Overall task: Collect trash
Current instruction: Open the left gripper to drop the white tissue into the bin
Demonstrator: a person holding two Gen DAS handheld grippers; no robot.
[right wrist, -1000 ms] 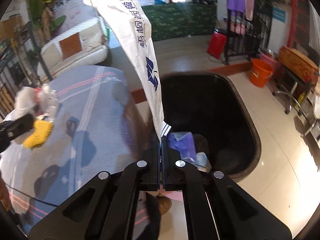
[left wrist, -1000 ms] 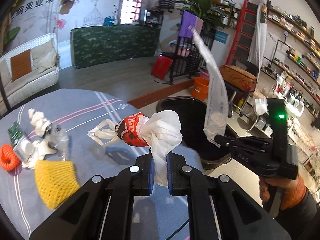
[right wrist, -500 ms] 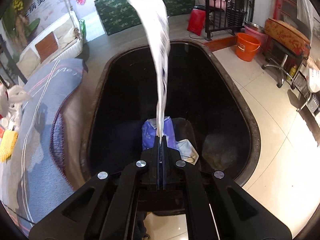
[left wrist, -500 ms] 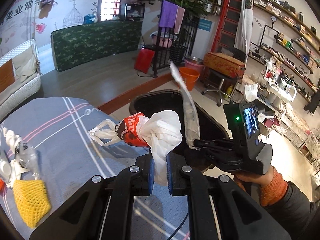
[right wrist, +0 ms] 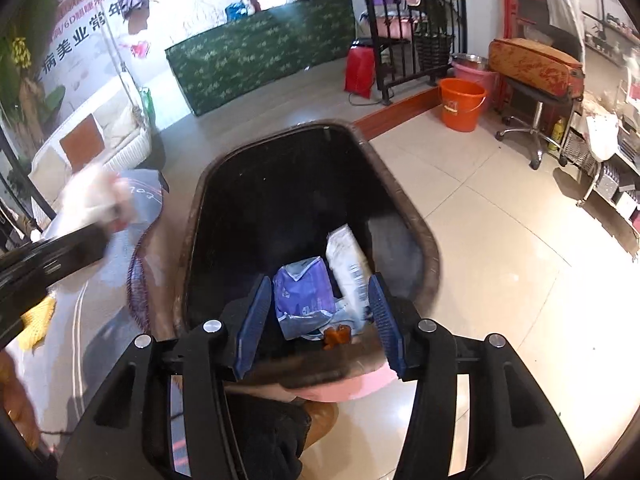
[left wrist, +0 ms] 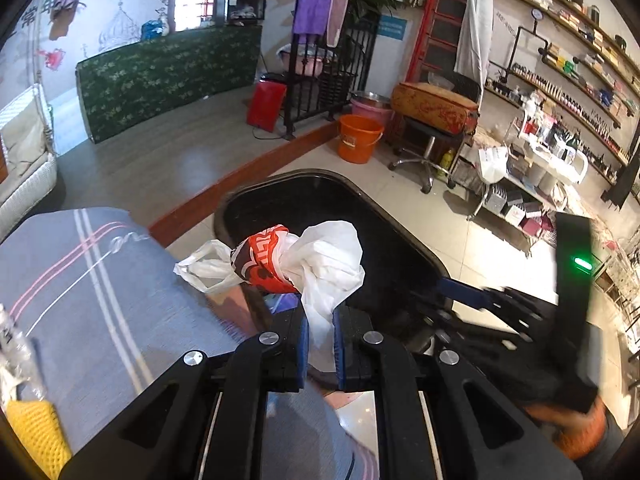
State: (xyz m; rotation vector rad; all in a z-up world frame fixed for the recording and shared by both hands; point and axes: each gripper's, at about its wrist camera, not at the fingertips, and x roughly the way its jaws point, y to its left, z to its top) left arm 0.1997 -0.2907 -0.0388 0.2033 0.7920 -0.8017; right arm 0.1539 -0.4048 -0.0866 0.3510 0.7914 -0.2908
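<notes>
Moved: white wrapper (right wrist: 347, 264) now lies in black bin (right wrist: 430, 258).
Right gripper (right wrist: 318, 318): opening, empty.
Left gripper (left wrist: 320, 338): clamped on plastic bag (left wrist: 320, 264).

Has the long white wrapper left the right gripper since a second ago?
Yes. The right gripper is opening with nothing between its pads, and the long white wrapper now lies inside the black bin beside a purple packet.

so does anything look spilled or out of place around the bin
Nothing stands out. The trash lies inside the black bin, none on the floor tiles; the left gripper holds its crumpled bag above the rim.
</notes>
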